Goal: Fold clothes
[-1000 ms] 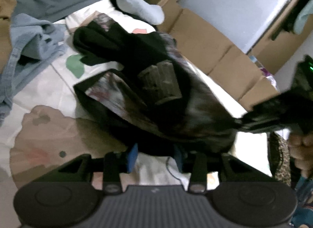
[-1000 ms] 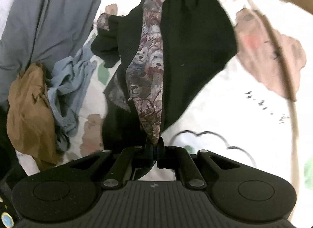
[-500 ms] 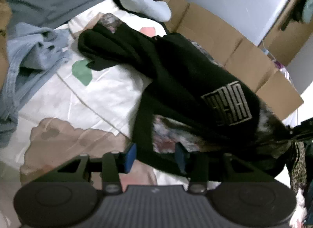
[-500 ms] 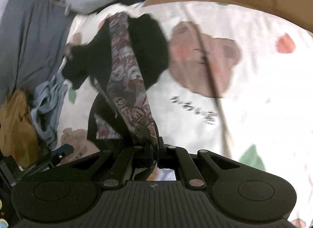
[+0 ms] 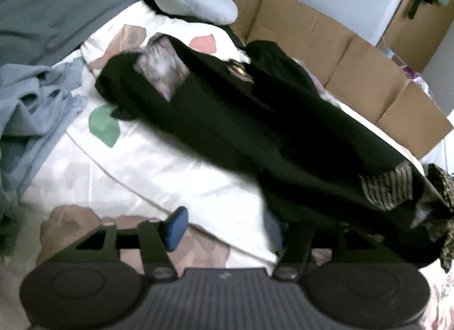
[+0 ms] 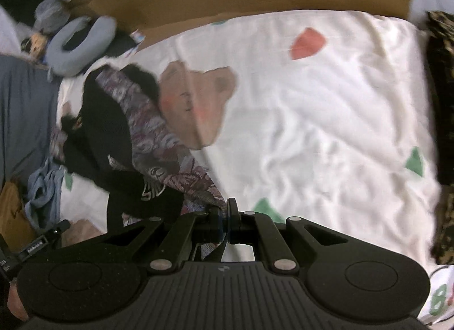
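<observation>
Stretched out now, the black garment (image 5: 255, 131) runs as a long dark band from upper left to lower right of the left wrist view, where a second ago it hung bunched in the middle. Soft matte cloth, with a patterned woven lining (image 5: 163, 74) showing at its far end and a pale striped logo (image 5: 387, 188) near the right edge. It lies across a white, crinkled bedsheet (image 5: 147, 165) printed with brown bears and green and pink patches. The left gripper (image 5: 224, 230) has just been opening: its blue pads (image 5: 176, 226) stand apart, the garment's edge just beside the right finger, nothing pinched. In the right wrist view the right gripper (image 6: 224, 218) is clenched on the patterned lining, the cloth trailing to the upper left. Brown cardboard (image 5: 326, 46) stands behind.
</observation>
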Available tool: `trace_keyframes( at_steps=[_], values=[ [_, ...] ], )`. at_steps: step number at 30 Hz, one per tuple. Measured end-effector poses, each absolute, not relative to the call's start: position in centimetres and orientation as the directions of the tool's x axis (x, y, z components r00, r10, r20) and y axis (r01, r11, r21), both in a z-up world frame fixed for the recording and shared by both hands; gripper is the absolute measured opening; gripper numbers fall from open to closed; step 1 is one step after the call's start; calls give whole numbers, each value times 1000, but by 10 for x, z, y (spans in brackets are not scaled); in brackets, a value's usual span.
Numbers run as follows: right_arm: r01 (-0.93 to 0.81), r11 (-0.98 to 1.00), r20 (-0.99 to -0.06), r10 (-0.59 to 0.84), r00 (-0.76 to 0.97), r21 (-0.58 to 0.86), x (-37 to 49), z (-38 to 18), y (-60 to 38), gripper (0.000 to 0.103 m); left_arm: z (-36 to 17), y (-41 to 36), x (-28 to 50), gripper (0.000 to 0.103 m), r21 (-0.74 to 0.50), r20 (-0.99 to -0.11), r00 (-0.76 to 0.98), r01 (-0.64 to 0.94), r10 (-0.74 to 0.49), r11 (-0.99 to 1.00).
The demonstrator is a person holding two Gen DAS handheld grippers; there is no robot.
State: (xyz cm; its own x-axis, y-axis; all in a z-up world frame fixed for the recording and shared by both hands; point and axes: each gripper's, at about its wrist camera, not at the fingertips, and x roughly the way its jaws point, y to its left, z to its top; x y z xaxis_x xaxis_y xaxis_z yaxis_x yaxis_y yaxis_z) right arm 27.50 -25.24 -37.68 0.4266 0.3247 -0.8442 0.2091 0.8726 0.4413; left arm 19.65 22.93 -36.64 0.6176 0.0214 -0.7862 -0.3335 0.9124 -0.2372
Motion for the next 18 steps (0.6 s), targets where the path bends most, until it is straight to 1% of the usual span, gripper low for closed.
trace_keyframes(
  at_steps=[6,7,12,18],
  values=[
    [280,860,-841,263,472,426,259,-391,-301,0,-369,249,211,71,-204,-783,616,-386,87,900],
    [287,858,-841,257,476,425,257,-393,-308,0,-370,252,214,73,-199,-780,618,-395,99,897],
    [314,849,-840,241,486,425,245,-407,-332,0,-378,266,228,79,-186,-766,626,-431,144,883],
    [304,866,-858,233,458,398,243,-416,-331,0,-401,276,244,79,-196,-768,625,-437,139,878]
  ],
)
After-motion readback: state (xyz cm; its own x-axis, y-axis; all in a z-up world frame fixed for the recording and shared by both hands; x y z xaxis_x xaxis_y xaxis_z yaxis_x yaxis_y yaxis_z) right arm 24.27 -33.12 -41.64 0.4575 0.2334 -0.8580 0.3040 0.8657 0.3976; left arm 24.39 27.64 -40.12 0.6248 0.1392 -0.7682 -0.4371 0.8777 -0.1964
